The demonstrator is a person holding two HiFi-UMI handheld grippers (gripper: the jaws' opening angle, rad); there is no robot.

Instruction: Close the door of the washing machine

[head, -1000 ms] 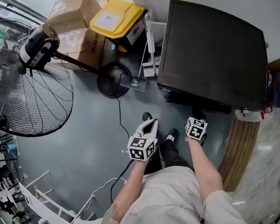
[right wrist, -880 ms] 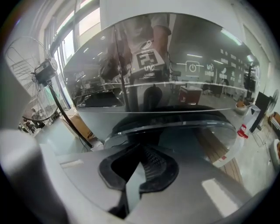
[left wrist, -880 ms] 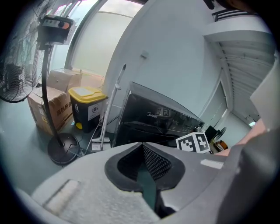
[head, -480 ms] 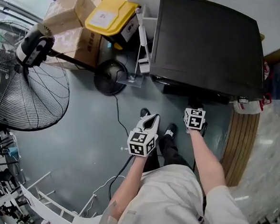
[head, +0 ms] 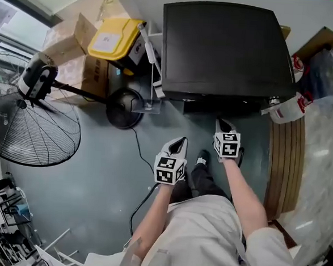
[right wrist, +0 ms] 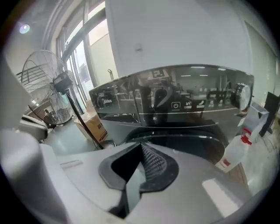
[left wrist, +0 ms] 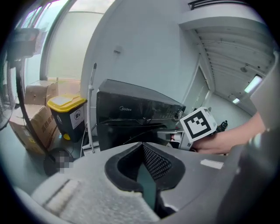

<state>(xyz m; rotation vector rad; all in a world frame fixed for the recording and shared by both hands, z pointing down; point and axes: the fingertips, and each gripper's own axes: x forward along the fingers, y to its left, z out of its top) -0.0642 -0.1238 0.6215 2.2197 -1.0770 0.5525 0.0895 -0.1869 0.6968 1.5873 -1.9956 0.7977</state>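
The black washing machine (head: 223, 48) stands against the wall, seen from above in the head view. In the right gripper view its glossy control panel (right wrist: 183, 103) fills the middle, and the round dark door (right wrist: 188, 144) lies just under it, looking flush with the machine's front. My right gripper (head: 221, 123) is shut and empty, with its tips just before the machine's front edge. My left gripper (head: 182, 141) hangs lower and to the left over the floor, also shut on nothing. The left gripper view shows the machine (left wrist: 131, 113) ahead and the right gripper's marker cube (left wrist: 199, 124).
A yellow-lidded bin (head: 113, 38) and cardboard boxes (head: 65, 43) stand left of the machine. A standing fan (head: 33, 126) with a round base (head: 123, 106) fills the left. A white spray bottle (head: 284, 109) and a slatted wooden board (head: 284, 160) are at the right. A cable (head: 142, 156) crosses the floor.
My right gripper has risen and come closer to the machine's front. My left gripper has shifted sideways and rolled a little. The whole head view has swung, and the machine now sits further left.
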